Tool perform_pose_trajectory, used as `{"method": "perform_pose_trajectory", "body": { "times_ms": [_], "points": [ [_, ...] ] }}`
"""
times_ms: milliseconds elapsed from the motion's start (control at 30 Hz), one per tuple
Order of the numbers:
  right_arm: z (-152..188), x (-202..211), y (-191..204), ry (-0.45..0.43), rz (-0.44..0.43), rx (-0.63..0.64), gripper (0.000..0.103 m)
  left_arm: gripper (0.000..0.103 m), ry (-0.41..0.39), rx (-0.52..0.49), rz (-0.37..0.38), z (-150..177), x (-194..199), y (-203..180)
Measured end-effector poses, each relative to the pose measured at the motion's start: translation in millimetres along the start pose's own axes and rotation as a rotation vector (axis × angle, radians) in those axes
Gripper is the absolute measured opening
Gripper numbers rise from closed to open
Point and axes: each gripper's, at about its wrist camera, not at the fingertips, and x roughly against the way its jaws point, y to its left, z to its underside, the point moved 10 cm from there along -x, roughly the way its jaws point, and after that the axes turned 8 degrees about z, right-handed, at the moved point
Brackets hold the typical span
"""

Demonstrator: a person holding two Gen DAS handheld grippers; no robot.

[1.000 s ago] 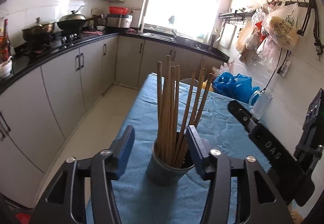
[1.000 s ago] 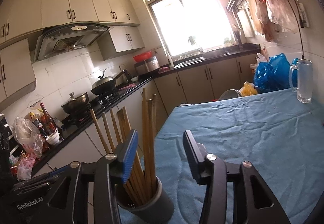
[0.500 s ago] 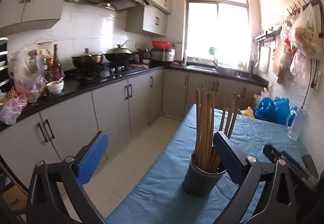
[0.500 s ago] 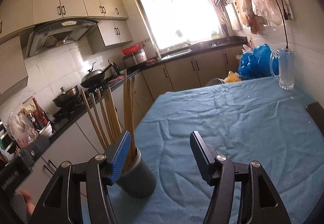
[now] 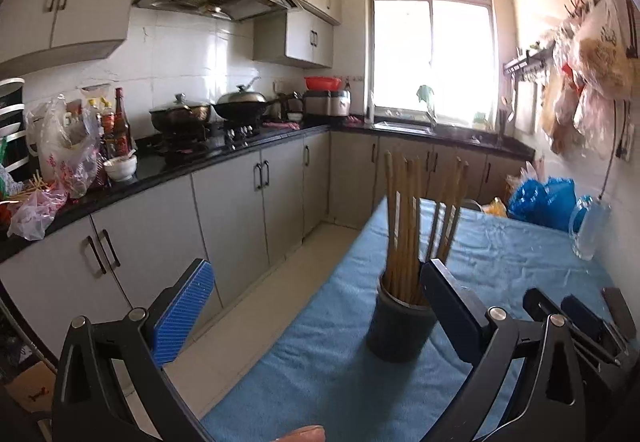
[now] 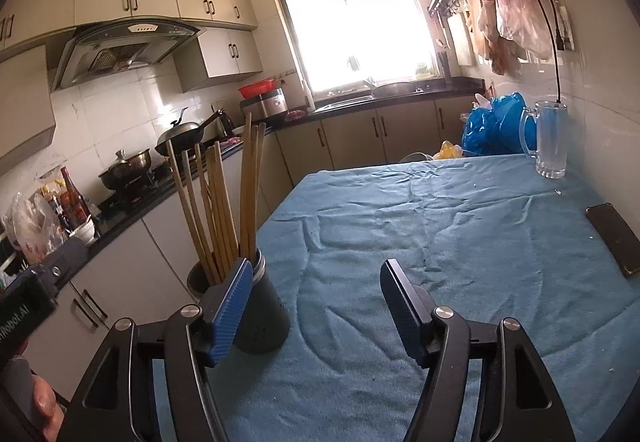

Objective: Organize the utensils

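Note:
A dark grey cup (image 5: 400, 326) with several wooden chopsticks (image 5: 404, 226) upright in it stands on the blue cloth near the table's left edge. My left gripper (image 5: 316, 302) is wide open and empty; its right finger passes just in front of the cup, its left finger hangs over the floor. In the right wrist view the cup (image 6: 262, 318) and chopsticks (image 6: 218, 206) sit behind the left finger. My right gripper (image 6: 318, 306) has its jaws opening, with only bare cloth between them.
The table under the blue cloth (image 6: 460, 242) runs toward the window. A glass mug (image 6: 550, 140), a blue plastic bag (image 6: 494, 124) and a dark phone (image 6: 614, 244) lie along its right side. Kitchen cabinets and a cluttered counter (image 5: 160, 162) line the left.
My left gripper opened off the cup and swung left, so the cup now sits by its right finger. The right gripper widened and drew back to the cup's right.

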Motion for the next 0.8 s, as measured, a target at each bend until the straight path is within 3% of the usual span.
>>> {"method": "perform_pose_trajectory", "body": {
  "times_ms": [267, 800],
  "points": [
    [1.5, 5.1, -4.5, -0.011, 0.021, 0.014, 0.075, 0.103, 0.092, -0.021, 0.011, 22.6, -8.8, -10.5],
    [4.5, 7.0, 4.9, -0.037, 0.060, 0.079, 0.079, 0.103, 0.124, -0.006, 0.019, 31.7, -13.1, -7.9]
  ]
}}
